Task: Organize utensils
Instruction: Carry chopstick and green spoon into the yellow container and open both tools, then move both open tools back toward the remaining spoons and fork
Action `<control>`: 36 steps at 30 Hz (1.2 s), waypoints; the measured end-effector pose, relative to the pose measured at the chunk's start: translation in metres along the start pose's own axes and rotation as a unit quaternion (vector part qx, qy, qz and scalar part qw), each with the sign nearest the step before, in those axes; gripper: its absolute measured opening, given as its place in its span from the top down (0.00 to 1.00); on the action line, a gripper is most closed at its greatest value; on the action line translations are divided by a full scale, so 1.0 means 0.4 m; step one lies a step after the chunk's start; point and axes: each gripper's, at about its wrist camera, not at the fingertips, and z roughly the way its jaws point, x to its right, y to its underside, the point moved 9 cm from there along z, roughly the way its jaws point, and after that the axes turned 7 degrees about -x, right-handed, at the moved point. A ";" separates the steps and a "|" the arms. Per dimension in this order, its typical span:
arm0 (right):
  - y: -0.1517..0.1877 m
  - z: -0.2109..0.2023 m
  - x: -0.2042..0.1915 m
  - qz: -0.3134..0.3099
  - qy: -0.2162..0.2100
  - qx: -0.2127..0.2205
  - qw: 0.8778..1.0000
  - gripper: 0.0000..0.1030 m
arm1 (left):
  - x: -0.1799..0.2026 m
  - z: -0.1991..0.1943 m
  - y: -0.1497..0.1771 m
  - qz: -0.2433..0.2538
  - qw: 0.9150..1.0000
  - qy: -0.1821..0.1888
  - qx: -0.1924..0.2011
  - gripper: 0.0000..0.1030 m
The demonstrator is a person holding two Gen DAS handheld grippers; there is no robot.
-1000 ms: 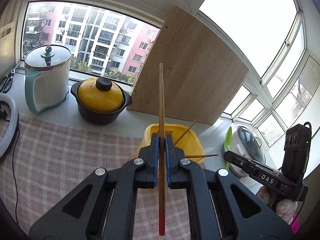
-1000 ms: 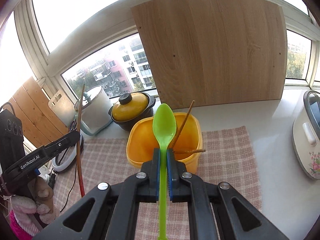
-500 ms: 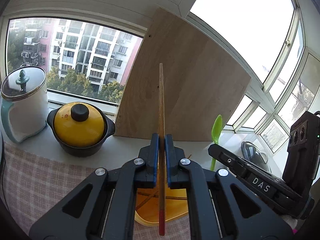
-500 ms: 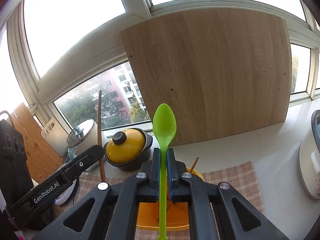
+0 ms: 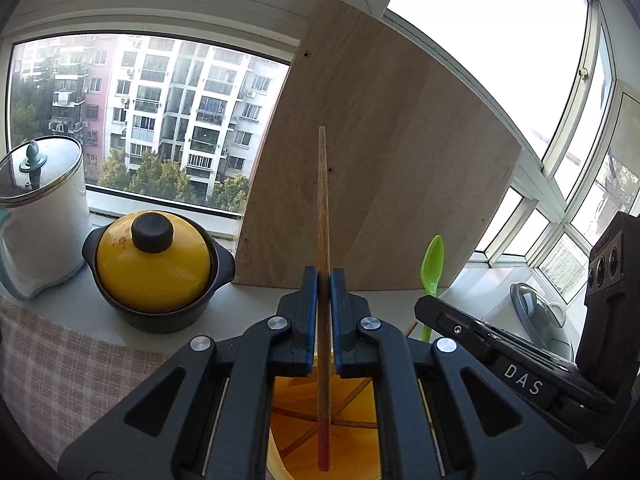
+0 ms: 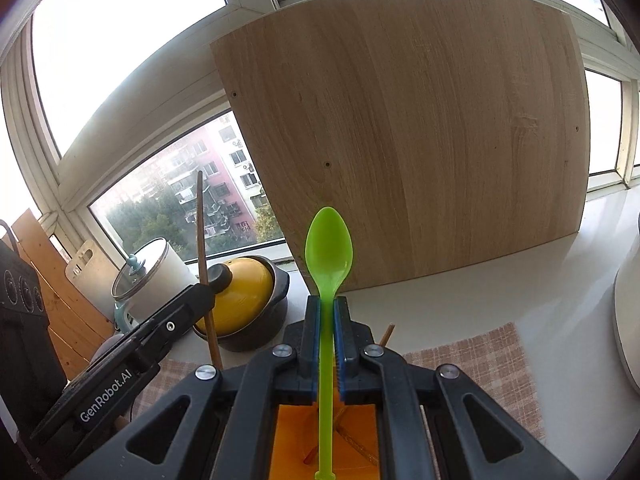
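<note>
My left gripper [image 5: 323,280] is shut on a wooden chopstick [image 5: 322,208] with a red end, held upright above the yellow bin [image 5: 304,432]. My right gripper [image 6: 327,308] is shut on a green plastic spoon [image 6: 329,248], bowl up, above the same bin [image 6: 292,440]. A few loose chopsticks [image 5: 352,396] lie inside the bin. The spoon [image 5: 433,268] and right gripper [image 5: 500,360] show at the right of the left wrist view. The left gripper [image 6: 168,328] with its chopstick [image 6: 202,232] shows at the left of the right wrist view.
A large wooden board [image 6: 420,132] leans on the window behind the bin. A yellow-lidded black pot [image 5: 154,268] and a white kettle [image 5: 40,208] stand on the sill at left. A rice cooker [image 6: 628,316] stands at right. A checked cloth [image 6: 480,364] lies under the bin.
Both grippers have moved forward and over the bin with their utensils. The bin now lies under the fingers and the board looms closer.
</note>
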 end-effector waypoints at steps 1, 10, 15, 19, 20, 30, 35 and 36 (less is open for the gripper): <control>0.006 0.004 0.000 0.000 -0.001 -0.003 1.000 0.97 | 0.001 0.004 0.008 0.002 1.000 0.002 -0.001 0.96; 0.067 0.015 0.006 -0.015 0.004 -0.026 1.000 0.97 | 0.016 -0.033 0.070 0.017 1.000 0.017 -0.015 0.96; 0.089 0.016 0.014 -0.015 0.006 -0.034 0.999 0.97 | 0.019 -0.052 0.087 0.019 0.999 0.017 -0.023 0.96; 0.100 0.008 0.016 -0.019 0.011 -0.038 0.999 0.96 | 0.019 -0.057 0.099 0.018 0.999 0.015 -0.031 0.96; 0.103 0.005 0.016 -0.020 0.012 -0.039 0.999 0.96 | 0.019 -0.059 0.103 0.016 0.999 0.018 -0.036 0.96; 0.133 -0.065 0.003 -0.044 0.010 -0.033 0.998 0.62 | 0.025 -0.140 0.135 0.005 0.999 0.009 -0.045 0.96; 0.158 -0.129 0.006 -0.049 0.004 -0.028 0.998 0.54 | 0.020 -0.232 0.165 -0.001 0.999 -0.006 -0.031 0.96; 0.165 -0.141 0.006 -0.051 0.003 -0.028 0.998 0.52 | 0.017 -0.250 0.173 0.000 0.999 -0.010 -0.031 0.95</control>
